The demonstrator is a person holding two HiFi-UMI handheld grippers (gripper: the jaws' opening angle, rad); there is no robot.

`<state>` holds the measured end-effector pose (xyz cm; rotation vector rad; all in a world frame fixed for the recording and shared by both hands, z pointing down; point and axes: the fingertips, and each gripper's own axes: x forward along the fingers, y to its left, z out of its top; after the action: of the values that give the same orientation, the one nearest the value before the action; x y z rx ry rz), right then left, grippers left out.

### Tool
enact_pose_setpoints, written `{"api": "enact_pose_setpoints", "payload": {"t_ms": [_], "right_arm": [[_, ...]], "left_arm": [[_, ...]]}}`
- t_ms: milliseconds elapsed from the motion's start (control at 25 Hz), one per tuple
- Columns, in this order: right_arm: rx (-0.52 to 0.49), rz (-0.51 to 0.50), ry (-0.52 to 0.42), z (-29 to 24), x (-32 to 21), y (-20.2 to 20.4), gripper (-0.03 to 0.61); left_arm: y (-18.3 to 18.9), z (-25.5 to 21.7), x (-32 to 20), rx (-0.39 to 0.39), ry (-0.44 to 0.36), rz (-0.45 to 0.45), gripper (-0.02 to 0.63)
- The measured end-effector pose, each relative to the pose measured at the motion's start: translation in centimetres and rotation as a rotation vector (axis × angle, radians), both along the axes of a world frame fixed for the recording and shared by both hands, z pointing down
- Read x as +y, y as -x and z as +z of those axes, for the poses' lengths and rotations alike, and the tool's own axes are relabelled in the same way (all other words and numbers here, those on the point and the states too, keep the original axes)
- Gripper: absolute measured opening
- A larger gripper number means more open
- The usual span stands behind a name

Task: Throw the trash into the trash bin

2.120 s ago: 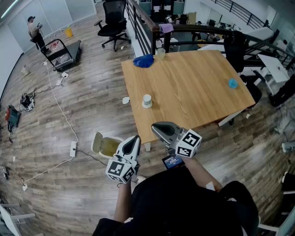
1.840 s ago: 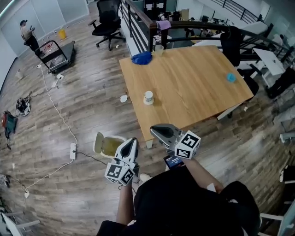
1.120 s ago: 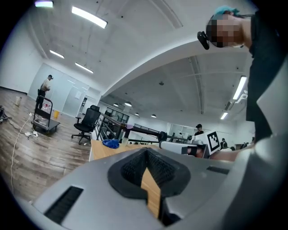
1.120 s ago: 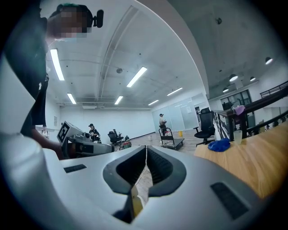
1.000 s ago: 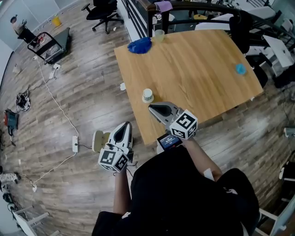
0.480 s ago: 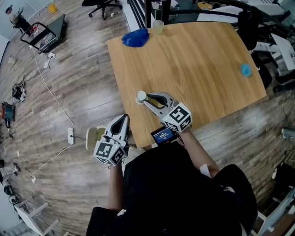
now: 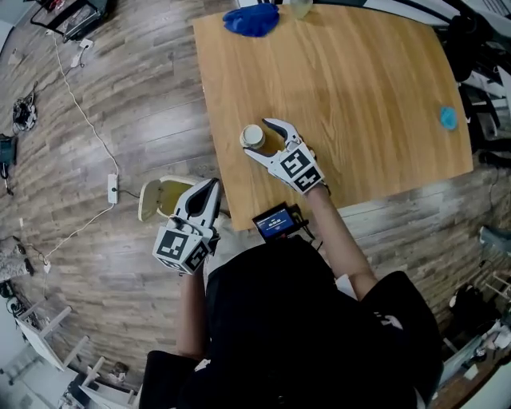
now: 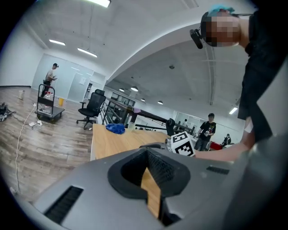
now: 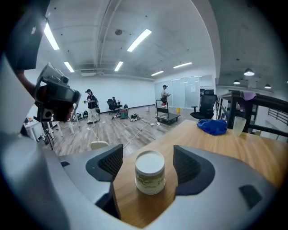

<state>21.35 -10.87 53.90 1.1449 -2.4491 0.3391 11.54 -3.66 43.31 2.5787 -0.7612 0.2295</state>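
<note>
Pale paper, a flat white top and a faint greenish-yellow band of print round the side: that is the cup (image 9: 150,173), standing upright on the wooden table (image 7: 359,104) close to the edge that faces the floor. The print is too blurred to read, and the top hides whatever is inside. The right gripper (image 7: 262,139) has its jaws spread wide on either side of the cup; they have just been opening, and clear wood shows between each pad and the cup wall, so nothing presses on it. The left gripper (image 7: 207,192) hangs off the table over the floor with its jaws pressed together and nothing in them. Its own view is mostly filled by its grey body, with only a thin slit of wood showing through. Just beside it on the floor sits the cream trash bin (image 7: 160,200), partly covered by that gripper. A blue cloth (image 7: 251,20) at the table's far end is cut off by the picture's top edge.
</note>
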Motion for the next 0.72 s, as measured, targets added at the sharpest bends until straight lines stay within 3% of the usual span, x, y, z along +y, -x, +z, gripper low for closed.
{"api": "enact_pose_setpoints", "payload": {"t_ms": [320,440,480,720], "right_arm": [[0.092,-0.059,0.077,5.5,-1.7,1.8,0.325],[0.102,-0.043,0.095,5.9,-1.8,1.5,0.319],[0.107,-0.037,0.105,6.0,-1.8,1.3,0.275],[0.131,-0.056,0.121,6.0,-1.7,1.0,0.272]], "left_arm": [[0.7,2.8,0.5,-0.035,0.075,-0.008,-0.003],[0.4,3.1,0.7,-0.042,0.063,0.033,-0.003],[0.2,3.0,0.7,-0.034,0.064,0.041,-0.003],[0.0,3.2,0.4,-0.015,0.086,0.034,-0.003]]}}
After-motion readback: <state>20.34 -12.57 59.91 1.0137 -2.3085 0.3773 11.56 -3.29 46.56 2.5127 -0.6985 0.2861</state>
